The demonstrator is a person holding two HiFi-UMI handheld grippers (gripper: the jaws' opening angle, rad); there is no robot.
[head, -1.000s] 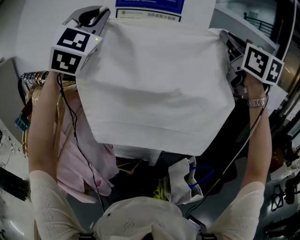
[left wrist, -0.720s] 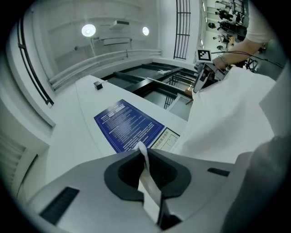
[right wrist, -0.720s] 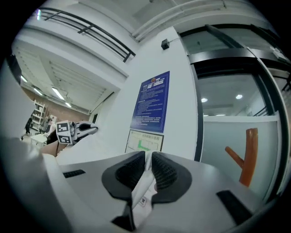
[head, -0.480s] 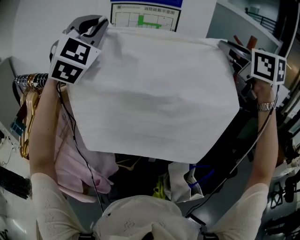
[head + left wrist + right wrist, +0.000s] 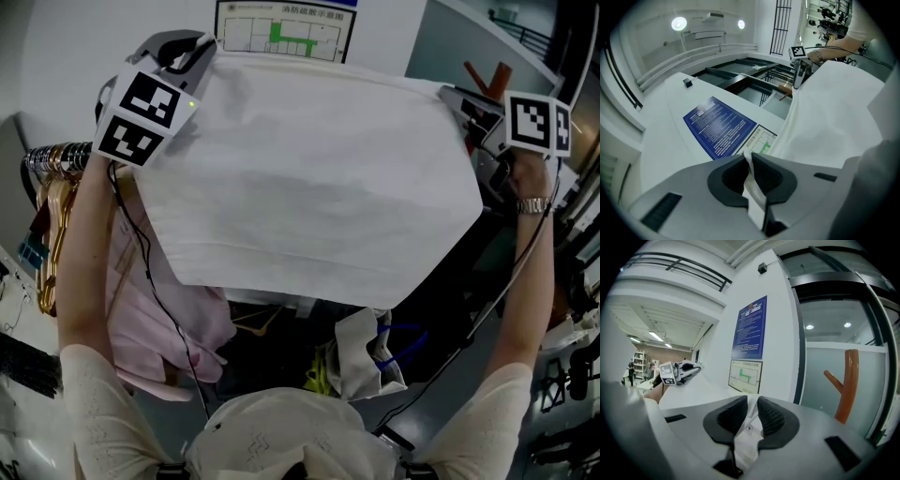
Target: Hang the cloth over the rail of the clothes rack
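Holding a white cloth stretched wide and nearly flat, raised high between both grippers. Pinching its far-left corner with the left gripper, jaws pressed together on a thin fold of fabric running down between the pads. Clamping the far-right corner with the right gripper, jaws closed on the hem, a small sewn label showing just below the pads. Spanning the whole space between the two grippers, near edge hanging free above dark clutter. Not yet draped over the rail of the clothes rack, seen low at the left beside the left forearm, loaded with gold hangers and a pink garment. Facing a white wall on the far side, with a framed floor plan just beyond the cloth's far edge and a blue notice next to it.
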